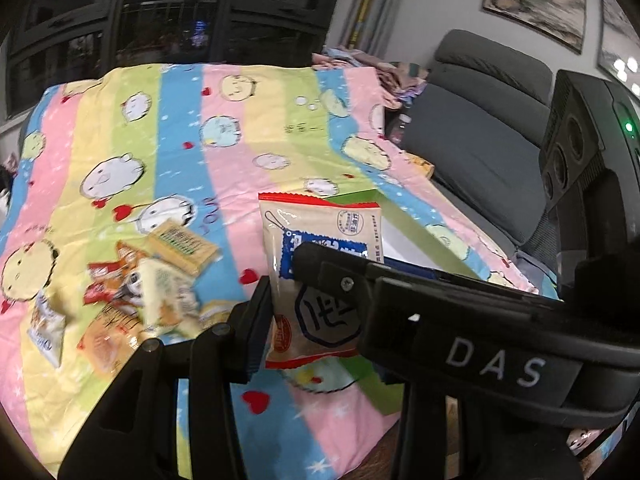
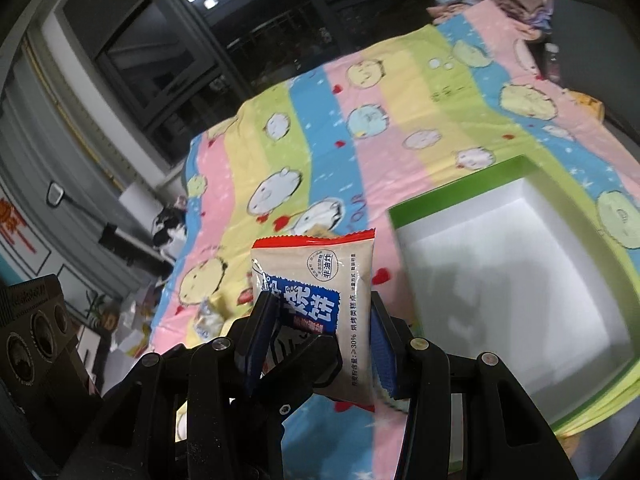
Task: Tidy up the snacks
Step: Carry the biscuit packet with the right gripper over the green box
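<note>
Holding tight with the left gripper point(image 1: 320, 312), jaws nearly closed on a snack packet point(image 1: 320, 220). Same story over on the right gripper point(image 2: 320, 320): narrow squeeze on the lower half of a snack packet point(image 2: 316, 256) of identical print, beige with a blue label and red serrated edges. Standing upright in both views, top edge up, clear of the bedding below. Crossing the front of the packet in the left view, one of the right gripper's fingers point(image 1: 340, 276), black, tip against the blue label. Looks like one packet shared between both claws, though hard to say for certain.

Moving outward: just right of the packet, an open box point(image 2: 460, 184) with a green rim and white inside, flat on the striped cartoon blanket point(image 1: 180, 120). Nothing visible inside the box in the right view. Off to the left on the blanket, a loose pile of snacks point(image 1: 152, 280), orange, yellow and white wrappers, overlapping. Beyond the blanket's right edge, a grey sofa point(image 1: 480, 140).
</note>
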